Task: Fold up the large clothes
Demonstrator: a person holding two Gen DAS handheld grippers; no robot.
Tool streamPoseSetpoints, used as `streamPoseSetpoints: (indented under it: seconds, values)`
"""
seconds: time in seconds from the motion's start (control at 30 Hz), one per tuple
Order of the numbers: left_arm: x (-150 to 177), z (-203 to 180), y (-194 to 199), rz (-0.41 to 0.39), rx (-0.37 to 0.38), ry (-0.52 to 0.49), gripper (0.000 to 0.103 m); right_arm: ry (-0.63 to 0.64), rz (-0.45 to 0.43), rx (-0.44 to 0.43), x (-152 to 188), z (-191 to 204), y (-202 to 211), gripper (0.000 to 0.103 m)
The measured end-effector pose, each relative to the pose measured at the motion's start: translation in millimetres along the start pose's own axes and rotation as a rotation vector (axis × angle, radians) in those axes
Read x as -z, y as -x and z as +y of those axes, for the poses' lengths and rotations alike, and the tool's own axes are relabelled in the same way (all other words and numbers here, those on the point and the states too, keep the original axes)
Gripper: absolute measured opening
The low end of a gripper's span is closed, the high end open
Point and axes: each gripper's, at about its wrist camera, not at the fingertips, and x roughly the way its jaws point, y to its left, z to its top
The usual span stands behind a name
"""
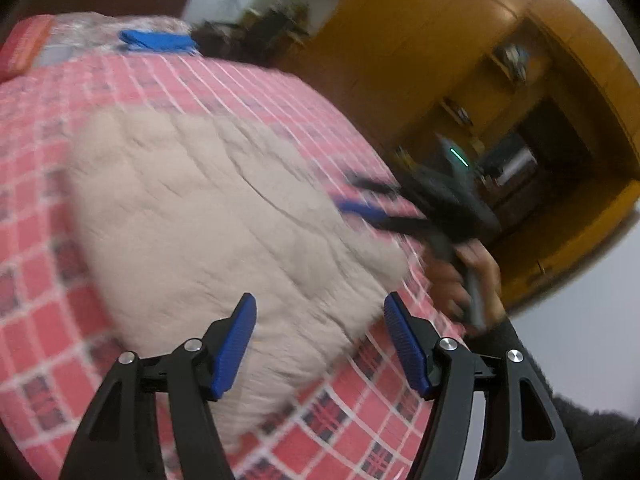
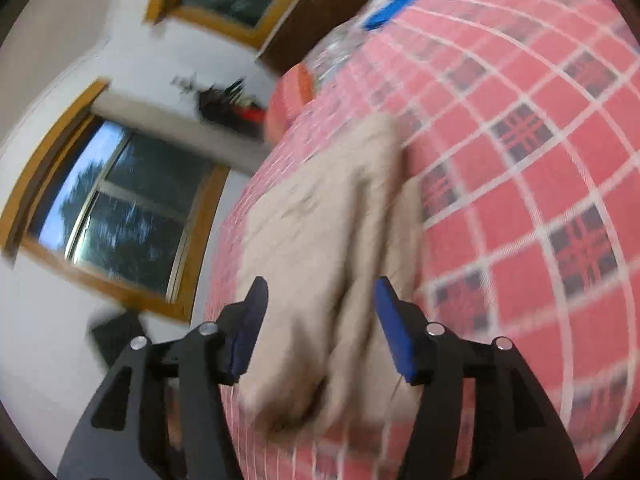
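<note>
A beige fuzzy garment [image 1: 216,220] lies folded into a broad block on the red checked bed cover [image 1: 48,300]. My left gripper [image 1: 320,320] is open just above its near edge, with nothing between the blue pads. In the left wrist view the right gripper [image 1: 360,196] hovers open over the garment's right edge, held by a person's hand [image 1: 468,276]. In the right wrist view the right gripper [image 2: 320,312] is open over the beige garment [image 2: 320,216], whose layered edge runs between the fingers without being clamped. Both views are blurred.
A blue folded item [image 1: 156,42] and clear plastic wrapping lie at the bed's far end beside a red pillow [image 1: 24,48]. A yellow wooden cabinet [image 1: 460,64] stands past the bed's right edge. Windows [image 2: 120,208] and a white wall lie beyond the opposite edge.
</note>
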Motion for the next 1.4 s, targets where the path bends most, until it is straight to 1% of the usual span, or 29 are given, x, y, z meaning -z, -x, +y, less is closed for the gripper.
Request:
streamPoseSetpoints:
  seconds: [0.03, 0.07, 0.1, 0.17, 0.2, 0.23, 0.3, 0.4, 0.53, 0.57, 0.67, 0.7, 0.73, 0.77, 0.8, 0.83, 0.87, 0.93, 0.97, 1.07, 1.13, 1.17, 1.2, 1.23, 1.27, 1.3, 1.33, 1.37, 1.4]
  values:
    - [-12.2, 11.4, 7.5, -0.029, -0.022, 0.025, 0.071, 0.035, 0.019, 0.008, 8.4, 11.1, 2.6, 0.063]
    - [-21.5, 21.8, 10.9, -0.044, -0.038, 0.049, 0.071, 0.073, 0.039, 0.032, 16.9, 21.3, 4.9, 0.065]
    - [-35.2, 36.6, 12.6, -0.058, -0.041, 0.097, 0.071, 0.1, 0.065, 0.071, 25.3, 28.9, 3.1, 0.067]
    - [-53.4, 55.5, 8.4, -0.063, -0.041, 0.147, 0.071, 0.109, 0.13, 0.106, 36.4, 32.7, -8.7, 0.066]
    - [-59.5, 61.6, 4.9, -0.064, -0.059, 0.155, 0.071, 0.12, 0.148, 0.113, 41.3, 32.7, -12.3, 0.047]
    - [-66.3, 68.1, -1.9, -0.061, -0.08, 0.163, 0.071, 0.136, 0.156, 0.13, 44.4, 33.7, -15.8, 0.024]
    - [-72.5, 85.1, -19.7, -0.041, -0.095, 0.205, 0.071, 0.139, 0.151, 0.131, 46.1, 30.4, -15.3, 0.018]
    - [-74.3, 103.0, -48.0, -0.009, -0.11, 0.244, 0.071, 0.109, 0.132, 0.132, 52.7, 11.2, -12.3, 0.015]
    - [-62.0, 104.3, -70.0, -0.006, -0.064, 0.24, 0.071, 0.035, 0.133, 0.094, 63.2, -28.5, -24.7, 0.015]
    - [-59.8, 102.4, -71.5, -0.004, -0.069, 0.236, 0.071, 0.003, 0.126, 0.068, 65.2, -39.6, -28.8, 0.014]
    - [-62.6, 99.2, -68.1, -0.011, -0.096, 0.239, 0.071, -0.005, 0.118, 0.043, 66.4, -41.6, -27.2, 0.015]
    - [-63.0, 95.4, -60.9, -0.025, -0.106, 0.237, 0.071, 0.013, 0.12, 0.046, 66.6, -37.5, -23.6, 0.017]
    - [-63.2, 90.3, -51.5, -0.041, -0.11, 0.225, 0.071, 0.029, 0.117, 0.052, 66.9, -32.7, -18.5, 0.023]
    - [-61.0, 81.5, -39.6, -0.057, -0.112, 0.192, 0.071, 0.047, 0.106, 0.066, 65.4, -25.0, -11.1, 0.025]
    - [-55.8, 70.2, -27.6, -0.067, -0.121, 0.146, 0.071, 0.061, 0.092, 0.074, 66.8, -26.4, 2.9, 0.034]
    - [-47.5, 58.1, -16.7, -0.074, -0.112, 0.096, 0.071, 0.082, 0.057, 0.093, 65.7, -15.1, 16.0, 0.038]
    - [-39.5, 50.1, -10.3, -0.075, -0.095, 0.06, 0.071, 0.113, 0.022, 0.12, 64.5, -1.7, 27.0, 0.038]
    - [-11.4, 30.7, 1.0, -0.065, -0.062, -0.031, 0.071, 0.171, -0.01, 0.143, 62.7, 20.5, 33.2, 0.038]
    - [-1.9, 26.1, 2.0, -0.061, -0.055, -0.057, 0.071, 0.223, -0.021, 0.159, 63.7, 38.3, 32.6, 0.038]
    - [33.1, 16.0, -3.7, -0.026, -0.016, -0.114, 0.07, 0.332, -0.029, 0.205, 64.9, 66.1, 13.5, 0.038]
    - [50.2, 20.2, -20.3, 0.018, 0.017, -0.096, 0.07, 0.388, -0.003, 0.254, 65.7, 75.5, -12.1, 0.038]
    - [55.6, 21.6, -28.4, 0.034, 0.015, -0.091, 0.07, 0.408, 0.019, 0.308, 64.9, 72.2, -27.7, 0.038]
    - [61.3, 22.8, -34.4, 0.039, 0.003, -0.094, 0.07, 0.409, 0.032, 0.337, 64.5, 67.6, -36.7, 0.031]
    - [64.3, 25.8, -41.7, 0.041, 0.01, -0.082, 0.07, 0.411, 0.052, 0.387, 64.4, 56.0, -45.9, 0.013]
    - [64.6, 29.9, -46.8, 0.041, 0.034, -0.058, 0.07, 0.428, 0.056, 0.453, 65.4, 41.3, -50.8, 0.004]
    - [64.7, 34.0, -51.7, 0.043, 0.062, -0.034, 0.07, 0.424, 0.06, 0.463, 66.2, 31.1, -53.5, 0.001]
    - [64.4, 37.4, -55.9, 0.045, 0.069, -0.019, 0.07, 0.382, 0.063, 0.449, 65.4, 17.6, -53.4, 0.0]
    - [65.2, 41.4, -63.3, 0.045, 0.073, 0.001, 0.07, 0.334, 0.058, 0.418, 62.8, 5.0, -50.6, 0.0]
    - [64.8, 41.0, -66.4, 0.045, 0.063, -0.002, 0.07, 0.326, 0.06, 0.408, 61.6, 2.3, -49.7, 0.0]
